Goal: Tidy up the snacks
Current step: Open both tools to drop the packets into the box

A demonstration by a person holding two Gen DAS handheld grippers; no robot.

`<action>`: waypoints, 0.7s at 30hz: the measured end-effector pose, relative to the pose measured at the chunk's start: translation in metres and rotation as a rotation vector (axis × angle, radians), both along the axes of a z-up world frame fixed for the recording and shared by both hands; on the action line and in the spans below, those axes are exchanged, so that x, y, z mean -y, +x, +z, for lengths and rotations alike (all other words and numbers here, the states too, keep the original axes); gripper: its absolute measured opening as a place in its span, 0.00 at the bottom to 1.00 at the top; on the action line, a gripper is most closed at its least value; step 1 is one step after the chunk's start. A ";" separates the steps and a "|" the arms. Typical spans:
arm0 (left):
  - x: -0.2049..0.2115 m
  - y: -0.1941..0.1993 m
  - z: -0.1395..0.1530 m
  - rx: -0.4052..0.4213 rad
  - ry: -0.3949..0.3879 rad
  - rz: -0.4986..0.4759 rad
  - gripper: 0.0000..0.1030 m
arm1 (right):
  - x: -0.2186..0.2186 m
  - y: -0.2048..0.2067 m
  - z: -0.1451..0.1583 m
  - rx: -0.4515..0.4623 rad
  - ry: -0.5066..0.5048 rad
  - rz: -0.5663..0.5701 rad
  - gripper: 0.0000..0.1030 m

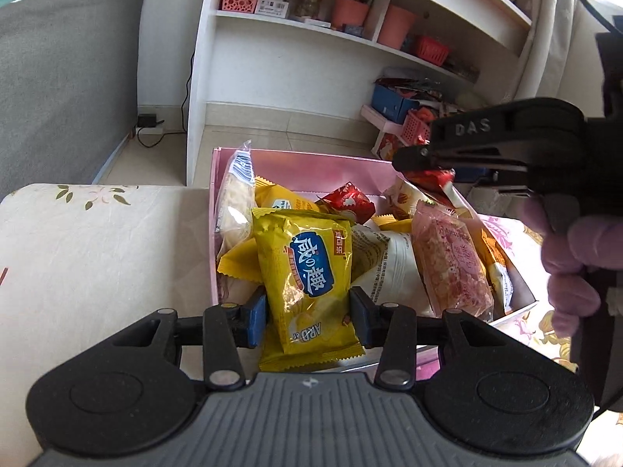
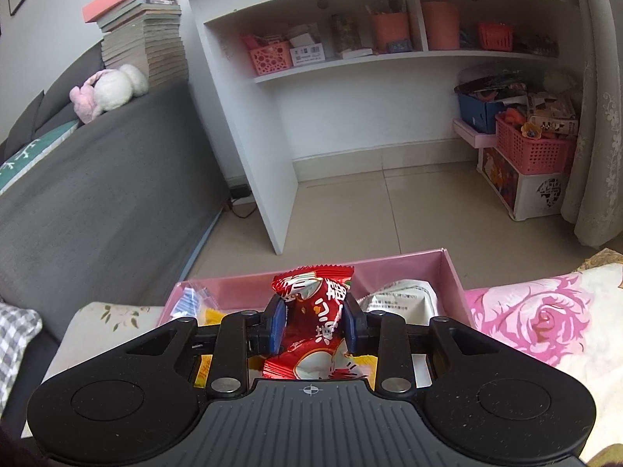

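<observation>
Left gripper around yellow "ARD" packet

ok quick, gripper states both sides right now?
Left gripper: closed on the yellow snack packet, over the pink box.
Right gripper: closed on the red snack packet.

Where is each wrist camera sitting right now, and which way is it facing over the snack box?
Left wrist: rides the left gripper, angled down into the pink box; the pads clamp a yellow packet; the right gripper and a gloved hand show at right.
Right wrist: rides the right gripper, angled down over the box's near side toward the white shelf; the pads clamp a red packet.
Shared: the box, the red packet, the shelf, the grey sofa.
</observation>
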State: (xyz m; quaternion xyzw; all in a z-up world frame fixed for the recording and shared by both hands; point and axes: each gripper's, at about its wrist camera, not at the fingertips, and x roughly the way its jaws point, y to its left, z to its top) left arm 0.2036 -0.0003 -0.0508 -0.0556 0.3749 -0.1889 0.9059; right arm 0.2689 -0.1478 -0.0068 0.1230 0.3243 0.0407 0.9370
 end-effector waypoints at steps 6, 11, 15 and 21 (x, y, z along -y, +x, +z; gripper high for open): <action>-0.003 -0.002 0.002 0.009 -0.022 -0.018 0.48 | 0.003 0.000 0.001 0.010 0.023 -0.007 0.63; -0.002 -0.005 0.006 0.017 -0.015 -0.024 0.58 | 0.005 -0.006 0.005 0.013 0.020 -0.007 0.69; 0.001 -0.006 0.010 0.021 -0.009 -0.028 0.64 | 0.006 -0.011 0.012 0.020 0.024 -0.006 0.73; 0.003 -0.014 0.017 0.022 0.012 -0.031 0.70 | 0.008 -0.025 0.027 0.033 0.027 0.002 0.74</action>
